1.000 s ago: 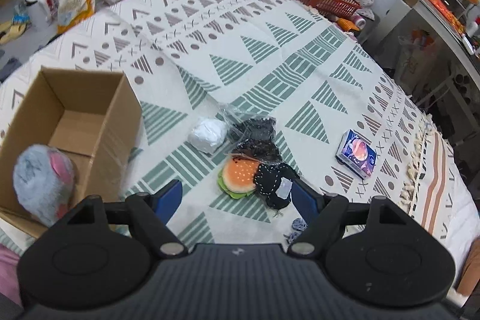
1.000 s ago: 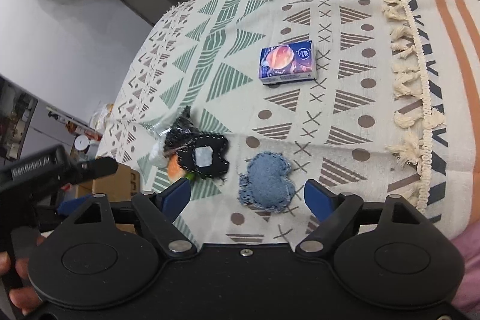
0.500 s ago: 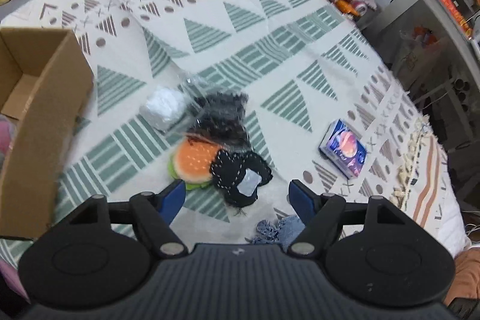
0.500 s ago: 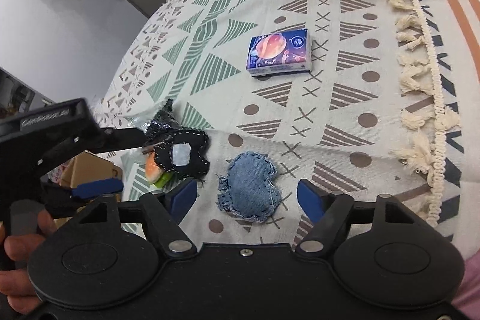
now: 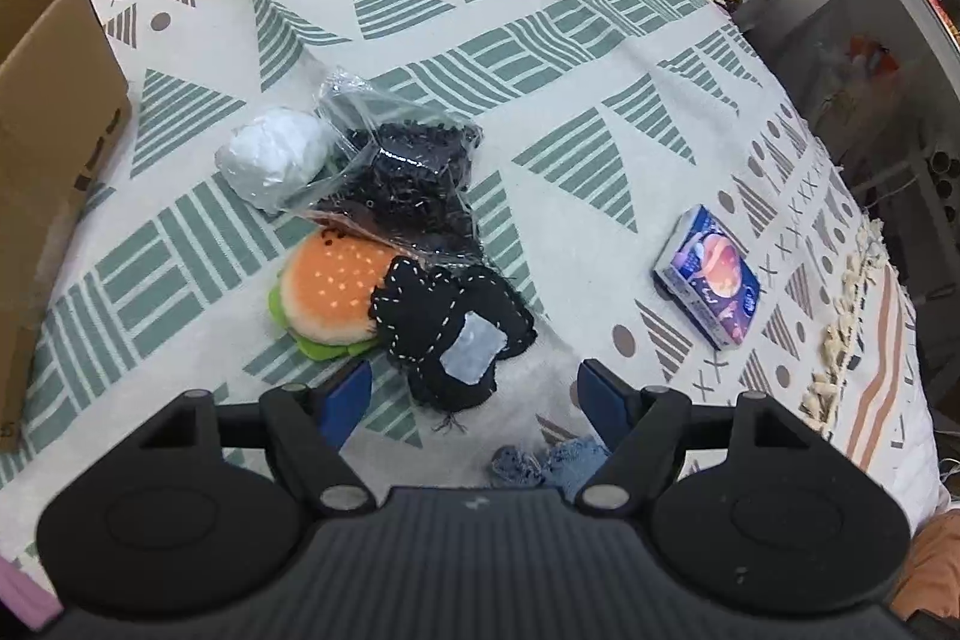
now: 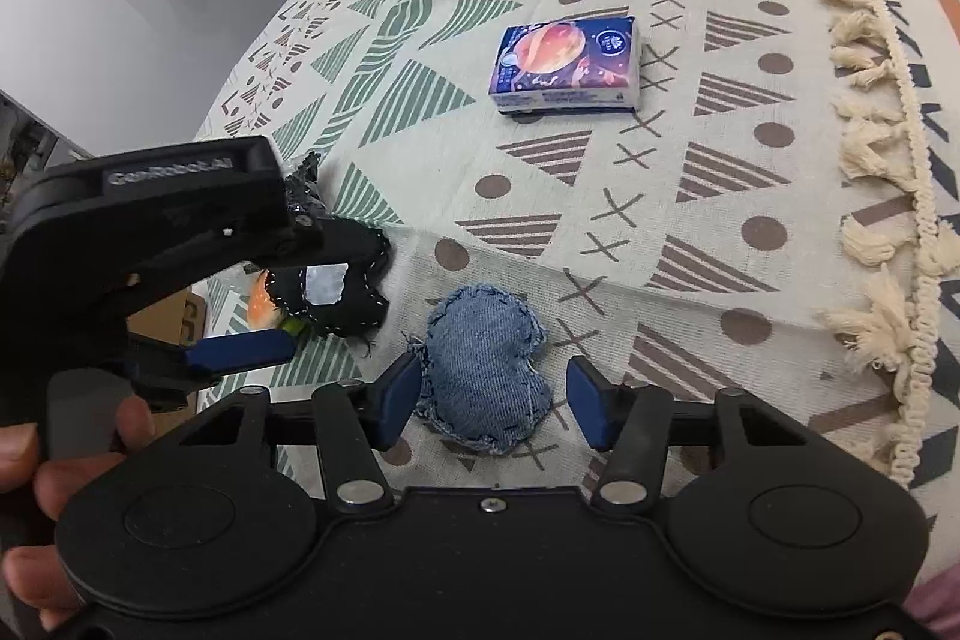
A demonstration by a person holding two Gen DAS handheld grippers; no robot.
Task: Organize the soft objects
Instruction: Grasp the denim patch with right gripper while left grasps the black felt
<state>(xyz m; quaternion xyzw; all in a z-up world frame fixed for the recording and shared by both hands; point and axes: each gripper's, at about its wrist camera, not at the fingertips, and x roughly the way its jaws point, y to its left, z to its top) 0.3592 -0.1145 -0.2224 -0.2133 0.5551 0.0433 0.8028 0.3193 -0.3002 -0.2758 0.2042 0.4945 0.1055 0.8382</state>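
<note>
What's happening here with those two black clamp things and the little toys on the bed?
A person holds a gripper in each hand and is sorting soft things on a patterned blanket. The left gripper hovers open near a black stitched plush beside a burger plush. The right gripper is open around a denim heart cushion, not yet closed. A cardboard box waits at the left.

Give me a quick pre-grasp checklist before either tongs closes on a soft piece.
1. Left tongs open: ok.
2. Left tongs lined up on black stitched pillow: ok, it lies between the fingers.
3. Black pillow free of neighbours: not ok, it overlaps the burger plush.
4. Right tongs open: ok.
5. Denim heart between the right fingers: ok.
6. Cardboard box has room: cannot tell, its inside is out of view.
</note>
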